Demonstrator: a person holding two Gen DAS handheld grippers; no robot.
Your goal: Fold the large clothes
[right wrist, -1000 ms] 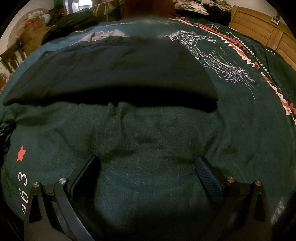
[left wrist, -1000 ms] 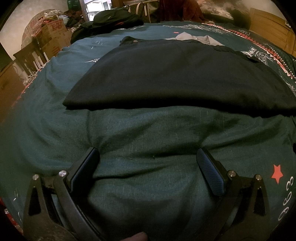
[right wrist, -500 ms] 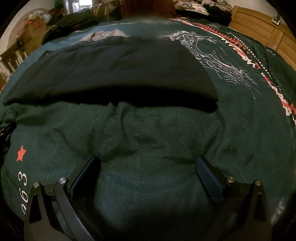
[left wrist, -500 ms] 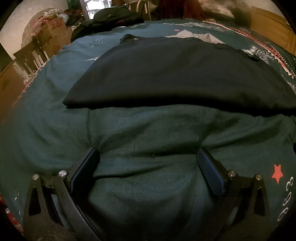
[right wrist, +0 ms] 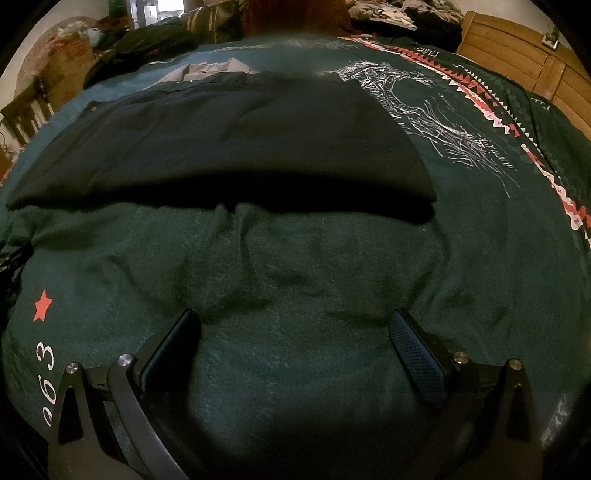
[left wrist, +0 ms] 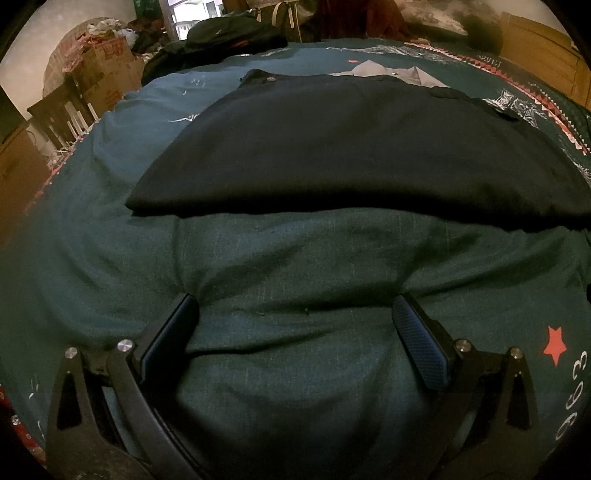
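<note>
Your left wrist view cuts the dark garment (left wrist: pixel 354 147) off at its right edge, so you cannot see that end there. The grey garment (left wrist: pixel 388 72) behind it shows only a strip, the rest hidden by the dark fabric. The pile of clothes (right wrist: pixel 402 14) at the bed's far end is too small and dim to sort out.

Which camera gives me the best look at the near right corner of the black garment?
The right wrist view: the black garment's near right corner lies fully in frame on the green bedspread, edges clear. In the left wrist view the garment runs to the picture's right border, so that corner is squeezed and cut off.
</note>
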